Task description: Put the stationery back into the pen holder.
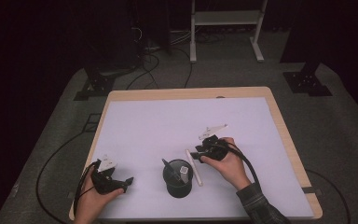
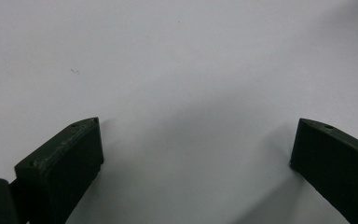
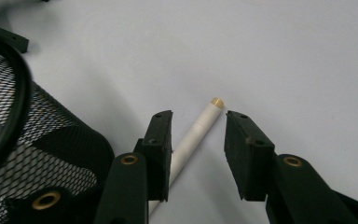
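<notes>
The right hand (image 1: pixel 230 163) comes in from the lower right of the high view, its forearm in a dark sleeve, and it grips the right tongs (image 1: pixel 196 155) so that they point to the left, toward the white pen (image 1: pixel 194 167). The grey plate on top of these tongs tilts up and away from the person. The pen lies flat on the white counter (image 1: pixel 168 121), just beside the black mesh cup (image 1: pixel 177 178), on its right side. In the right gripper view the two jaws of the right tongs (image 3: pixel 195 140) stand on either side of the pen (image 3: pixel 193 135): the left jaw is very near or touching its barrel, and the right jaw is apart from it with a clear gap, so the tongs are released and do not clamp the pen. The mesh cup (image 3: pixel 42 144) is at the left of this view, close to the left jaw. The left hand (image 1: pixel 95 198) rests at the lower left of the counter, and its left tongs (image 1: pixel 129 181) point to the right, toward the cup. In the left gripper view the left tongs (image 2: pixel 196 149) are wide released, with bare white counter (image 2: pixel 177 70) between the jaws
</notes>
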Available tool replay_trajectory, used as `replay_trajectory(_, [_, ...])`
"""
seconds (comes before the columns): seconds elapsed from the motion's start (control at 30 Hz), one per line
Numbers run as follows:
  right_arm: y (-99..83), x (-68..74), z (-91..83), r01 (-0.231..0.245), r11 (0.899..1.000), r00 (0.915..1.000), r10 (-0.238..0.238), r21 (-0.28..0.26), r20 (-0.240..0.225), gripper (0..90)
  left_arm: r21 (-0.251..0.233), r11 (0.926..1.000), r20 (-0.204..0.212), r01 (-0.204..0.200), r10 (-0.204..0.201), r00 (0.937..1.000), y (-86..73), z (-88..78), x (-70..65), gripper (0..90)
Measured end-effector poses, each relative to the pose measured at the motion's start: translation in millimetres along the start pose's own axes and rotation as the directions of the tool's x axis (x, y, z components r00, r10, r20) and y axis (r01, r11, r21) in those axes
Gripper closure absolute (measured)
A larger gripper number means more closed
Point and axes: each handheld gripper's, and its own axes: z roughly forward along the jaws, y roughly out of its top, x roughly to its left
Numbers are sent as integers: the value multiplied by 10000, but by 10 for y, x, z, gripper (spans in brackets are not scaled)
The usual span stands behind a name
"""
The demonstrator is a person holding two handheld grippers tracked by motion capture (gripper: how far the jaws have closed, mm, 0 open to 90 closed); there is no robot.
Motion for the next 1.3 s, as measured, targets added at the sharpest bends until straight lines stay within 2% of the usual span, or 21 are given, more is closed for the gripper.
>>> replay_trajectory(0.77, [-50, -46, 391, -290, 9973, 9996, 291, 673, -9, 613, 21, 10000, -1, -30, 30, 10000, 0, -2, 2, 14])
replay_trajectory(1.17, [0, -28, 496, -48, 9944, 9999, 32, 1055, 156, 639, 27, 10000, 1, -30, 30, 10000, 0, -2, 2, 14])
replay_trajectory(1.3, [50, -34, 507, -68, 9900, 9998, 44, 1412, 175, 649, 24, 10000, 0, -27, 27, 10000, 0, -2, 2, 14])
